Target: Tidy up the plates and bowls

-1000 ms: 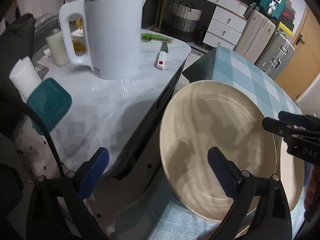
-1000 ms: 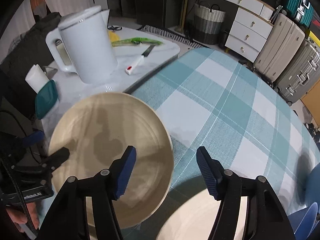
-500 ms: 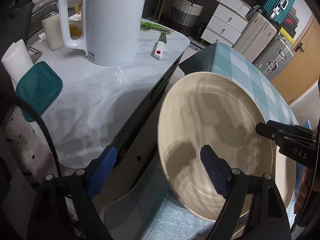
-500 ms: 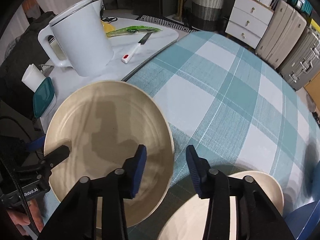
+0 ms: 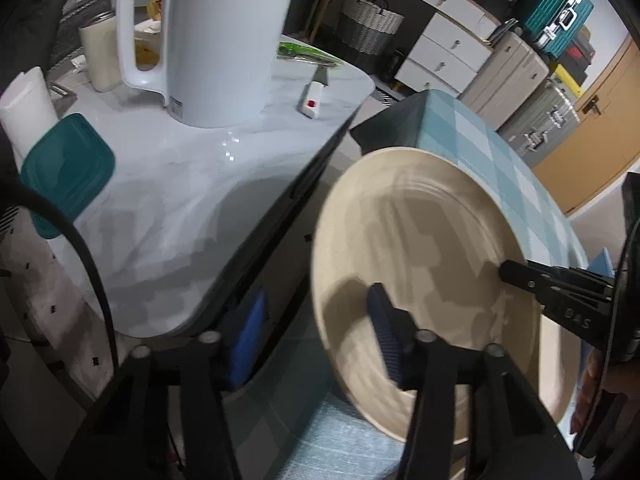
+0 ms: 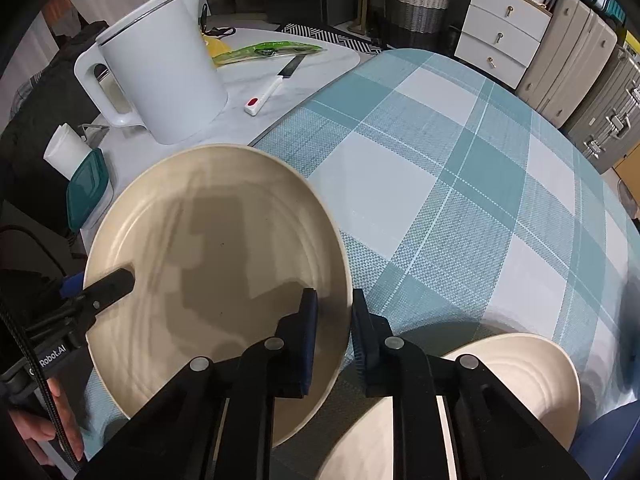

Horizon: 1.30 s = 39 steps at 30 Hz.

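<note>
1. The plate (image 6: pixel 216 264) lies at the near left corner of the checked cloth (image 6: pixel 460 184), its left rim hanging out past the cloth's edge toward the white kettle (image 6: pixel 160 68). A second plate (image 6: pixel 508 380) sits just to its right, nearer the cameras.
2. The right gripper (image 6: pixel 334 336) straddles the plate's right rim: one finger is over the plate's face and the other outside the rim. Its jaws have just been closing and stand almost together with the rim between them; the pads look pressed on it.
3. The left gripper (image 5: pixel 316 336) comes at the opposite, left rim. Its jaws have just been closing too, yet a clear gap remains: one pad (image 5: pixel 384 336) is over the plate's face, the other (image 5: pixel 246 336) is off to the left and lower, apparently under the overhanging rim, though motion blur makes contact hard to judge.
4. The relation that matters: the rim runs between each pair of fingers, and the two grippers face each other across the plate. The right one is nearer to a firm hold.
5. The likely next move is lifting this plate toward the second one, once the left jaws bite.
</note>
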Each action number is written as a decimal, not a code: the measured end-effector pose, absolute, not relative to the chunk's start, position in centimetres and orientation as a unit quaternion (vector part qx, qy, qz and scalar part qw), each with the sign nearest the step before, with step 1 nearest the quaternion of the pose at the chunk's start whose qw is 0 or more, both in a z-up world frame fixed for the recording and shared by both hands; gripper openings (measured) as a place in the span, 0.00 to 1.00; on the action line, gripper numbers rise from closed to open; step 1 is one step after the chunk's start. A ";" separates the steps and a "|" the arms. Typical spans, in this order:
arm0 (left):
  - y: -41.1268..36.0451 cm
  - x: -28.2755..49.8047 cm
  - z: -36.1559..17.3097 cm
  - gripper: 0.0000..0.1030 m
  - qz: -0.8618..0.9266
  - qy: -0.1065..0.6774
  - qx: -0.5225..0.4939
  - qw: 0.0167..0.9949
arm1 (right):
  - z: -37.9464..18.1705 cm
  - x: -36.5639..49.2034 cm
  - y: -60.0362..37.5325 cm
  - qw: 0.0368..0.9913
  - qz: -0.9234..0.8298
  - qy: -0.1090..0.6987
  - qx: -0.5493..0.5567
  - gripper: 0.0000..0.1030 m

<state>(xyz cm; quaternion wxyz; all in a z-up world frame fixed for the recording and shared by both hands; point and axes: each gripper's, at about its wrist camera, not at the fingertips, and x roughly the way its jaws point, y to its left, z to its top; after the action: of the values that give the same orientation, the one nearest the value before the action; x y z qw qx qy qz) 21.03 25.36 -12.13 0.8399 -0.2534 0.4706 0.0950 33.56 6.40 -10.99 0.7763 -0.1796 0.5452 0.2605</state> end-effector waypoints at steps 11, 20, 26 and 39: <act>25.6 20.8 -11.8 0.13 0.075 0.471 -0.269 0.836 | -10.6 33.4 5.8 0.777 0.262 0.547 -0.166 0.10; 26.1 20.5 -11.3 0.07 0.081 0.472 -0.275 0.834 | -10.1 33.4 5.4 0.776 0.264 0.551 -0.155 0.07; 26.1 20.5 -11.3 0.07 0.079 0.477 -0.276 0.831 | -9.7 33.3 5.2 0.775 0.265 0.552 -0.154 0.07; 25.6 19.9 -10.1 0.06 0.069 0.474 -0.273 0.834 | -8.9 33.2 4.3 0.774 0.264 0.559 -0.136 0.07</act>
<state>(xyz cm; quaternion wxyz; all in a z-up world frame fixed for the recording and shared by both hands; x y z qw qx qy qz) 19.92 25.55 -10.15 0.8344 -0.2725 0.4741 0.0688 33.18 4.27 -8.94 0.7743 -0.1357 0.5589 0.2638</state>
